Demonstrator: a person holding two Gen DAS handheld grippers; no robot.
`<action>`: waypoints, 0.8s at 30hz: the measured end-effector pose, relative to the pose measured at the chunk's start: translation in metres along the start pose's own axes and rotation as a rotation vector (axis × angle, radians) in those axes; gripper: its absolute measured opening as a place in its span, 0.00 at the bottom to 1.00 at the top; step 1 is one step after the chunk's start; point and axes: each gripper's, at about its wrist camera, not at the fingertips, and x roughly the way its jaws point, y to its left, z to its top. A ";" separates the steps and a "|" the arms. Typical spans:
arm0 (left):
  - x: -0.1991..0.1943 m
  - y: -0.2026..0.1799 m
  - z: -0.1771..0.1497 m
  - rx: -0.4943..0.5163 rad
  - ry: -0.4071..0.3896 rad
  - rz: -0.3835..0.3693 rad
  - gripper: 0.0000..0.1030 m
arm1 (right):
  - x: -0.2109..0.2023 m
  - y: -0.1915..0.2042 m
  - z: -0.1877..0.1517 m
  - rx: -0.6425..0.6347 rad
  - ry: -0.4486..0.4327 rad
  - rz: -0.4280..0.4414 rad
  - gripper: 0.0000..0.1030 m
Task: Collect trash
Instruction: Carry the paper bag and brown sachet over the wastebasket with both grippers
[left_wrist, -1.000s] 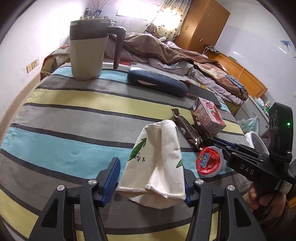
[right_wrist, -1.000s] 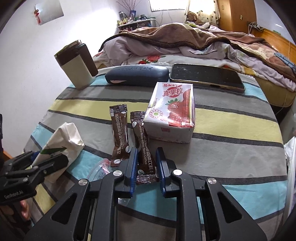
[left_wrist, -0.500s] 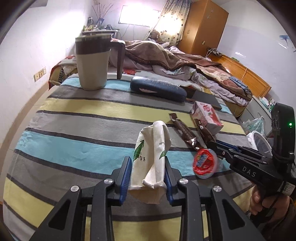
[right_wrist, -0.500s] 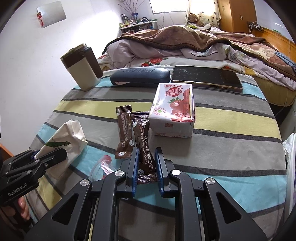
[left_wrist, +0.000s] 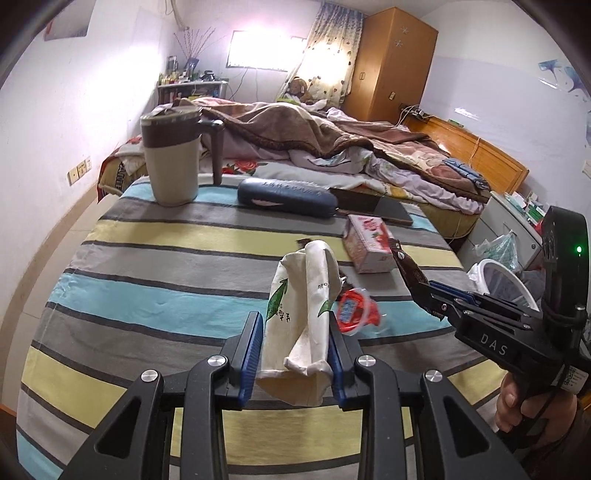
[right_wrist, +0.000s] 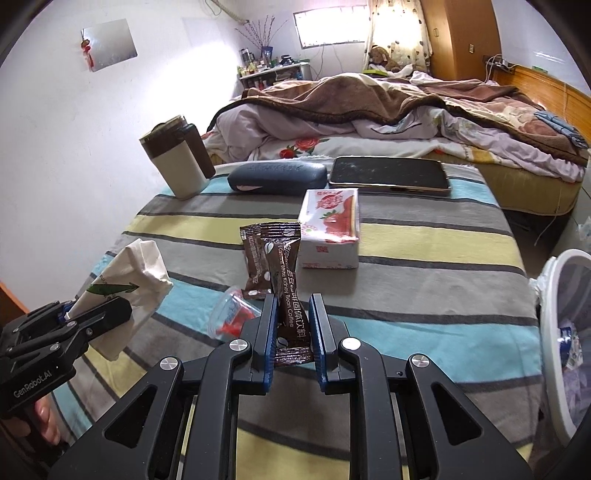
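My left gripper (left_wrist: 295, 332) is shut on a crushed white paper cup (left_wrist: 301, 314) with green print and holds it above the striped tablecloth (left_wrist: 166, 258). The cup also shows in the right wrist view (right_wrist: 129, 280). My right gripper (right_wrist: 291, 314) is shut on a brown coffee sachet (right_wrist: 286, 291), lifted off the cloth; it shows in the left wrist view (left_wrist: 408, 269). A second brown sachet (right_wrist: 253, 258), a small clear jelly cup with a red lid (left_wrist: 356, 312) and a pink-and-white drink carton (right_wrist: 330, 230) lie on the cloth.
A beige and brown mug (left_wrist: 171, 155), a dark blue glasses case (left_wrist: 286, 195) and a tablet (right_wrist: 388, 175) sit at the table's far side. A white-rimmed bin with a bag (right_wrist: 565, 332) stands off the right edge. A bed lies beyond.
The left gripper closed on the paper cup and raised it. The right gripper lifted the coffee sachet off the cloth. Both cameras rose.
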 end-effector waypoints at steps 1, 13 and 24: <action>-0.001 -0.003 0.000 0.003 -0.003 -0.004 0.32 | -0.003 -0.001 -0.001 0.003 -0.004 -0.001 0.19; -0.019 -0.045 0.002 0.064 -0.045 -0.025 0.32 | -0.033 -0.024 -0.007 0.044 -0.061 -0.018 0.19; -0.033 -0.044 -0.002 0.036 -0.067 0.000 0.32 | -0.049 -0.037 -0.012 0.060 -0.092 -0.035 0.19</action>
